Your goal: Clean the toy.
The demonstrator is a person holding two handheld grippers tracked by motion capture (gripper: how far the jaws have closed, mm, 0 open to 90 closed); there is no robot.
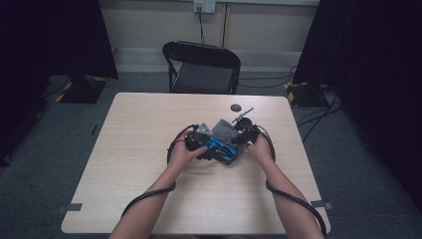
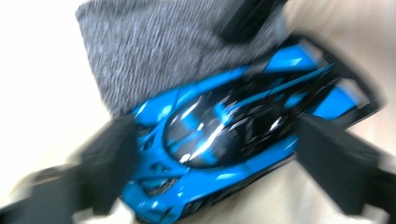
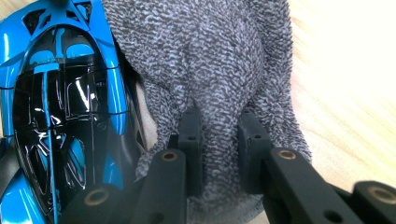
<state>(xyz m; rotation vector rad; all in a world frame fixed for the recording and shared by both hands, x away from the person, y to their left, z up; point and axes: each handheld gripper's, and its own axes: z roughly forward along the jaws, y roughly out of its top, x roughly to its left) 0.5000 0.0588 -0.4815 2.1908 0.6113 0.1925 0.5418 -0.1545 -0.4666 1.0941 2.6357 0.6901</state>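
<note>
A blue and black toy car (image 1: 222, 150) lies mid-table on the wooden table (image 1: 139, 164), beside a grey knitted cloth (image 1: 225, 129). In the left gripper view, blurred, the car (image 2: 219, 140) sits crosswise between the black jaws of my left gripper (image 2: 215, 135), which stand against both its sides. In the high view my left gripper (image 1: 200, 144) is at the car's left end. My right gripper (image 3: 220, 119) is shut on a pinched fold of the cloth (image 3: 219, 60), with the car (image 3: 60, 116) just left of it. In the high view my right gripper (image 1: 244, 137) is at the cloth's right.
A small black round cap (image 1: 235, 107) and a thin grey stick-like tool (image 1: 243, 115) lie behind the cloth. A black folding chair (image 1: 201, 67) stands past the table's far edge. Cables trail from both grippers along the forearms.
</note>
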